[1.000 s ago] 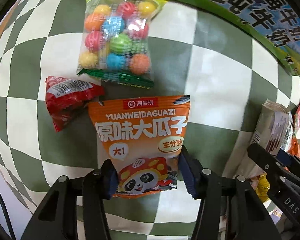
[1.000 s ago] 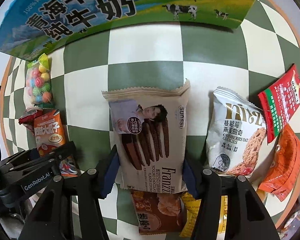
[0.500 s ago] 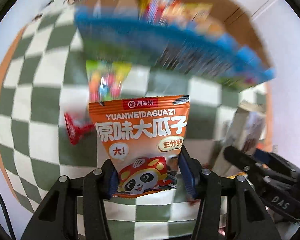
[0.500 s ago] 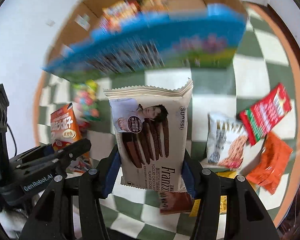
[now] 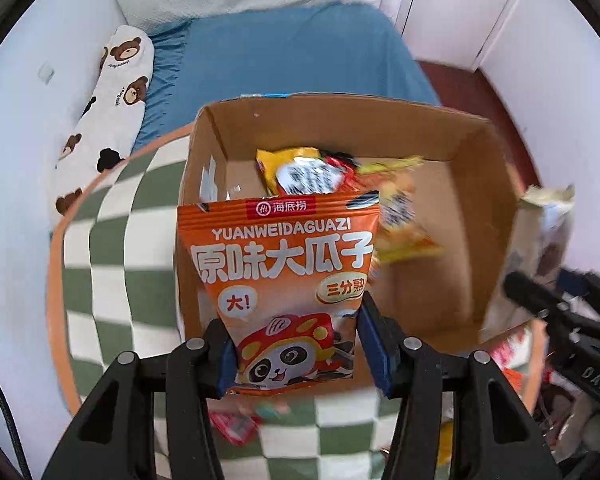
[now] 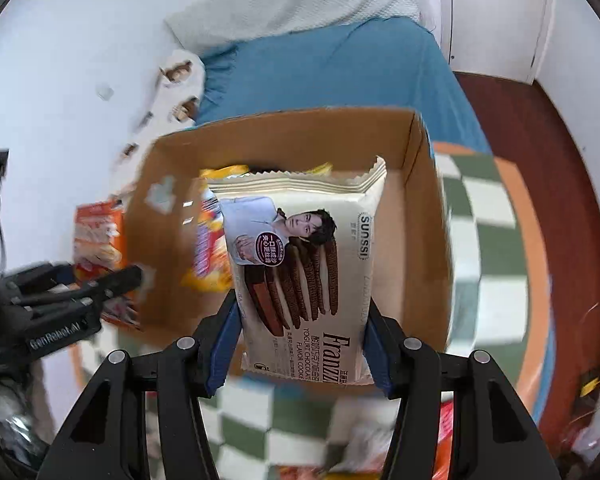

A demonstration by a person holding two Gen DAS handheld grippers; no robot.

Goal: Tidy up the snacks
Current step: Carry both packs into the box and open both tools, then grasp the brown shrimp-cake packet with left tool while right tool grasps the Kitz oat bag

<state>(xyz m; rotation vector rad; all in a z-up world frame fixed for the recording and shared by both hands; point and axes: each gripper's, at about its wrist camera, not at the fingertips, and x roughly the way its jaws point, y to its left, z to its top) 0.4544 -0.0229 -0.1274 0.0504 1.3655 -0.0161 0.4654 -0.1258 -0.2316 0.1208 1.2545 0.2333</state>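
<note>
My left gripper (image 5: pixel 300 354) is shut on an orange sunflower-seed packet (image 5: pixel 284 280) with a panda on it, held above the near-left part of an open cardboard box (image 5: pixel 476 208). Several snack packets (image 5: pixel 312 172) lie inside the box. My right gripper (image 6: pixel 298 354) is shut on a cream chocolate-cookie packet (image 6: pixel 300 256), held over the same box (image 6: pixel 416 240). The right gripper with its cream packet (image 5: pixel 548 216) shows at the right edge of the left wrist view. The left gripper (image 6: pixel 112 280) with its orange packet (image 6: pixel 96 236) shows at the left of the right wrist view.
The box stands on a green-and-white checked table (image 5: pixel 112 248) with an orange rim. Loose snacks lie blurred on the cloth below the grippers (image 6: pixel 380 440). Beyond the table are a blue bed (image 5: pixel 284 56), a bear-print pillow (image 5: pixel 112 96), white walls and a dark red floor (image 6: pixel 540 184).
Both grippers have risen from the tabletop with their packets and swung over the open top of the box. The view now looks down into the box instead of at its printed side.
</note>
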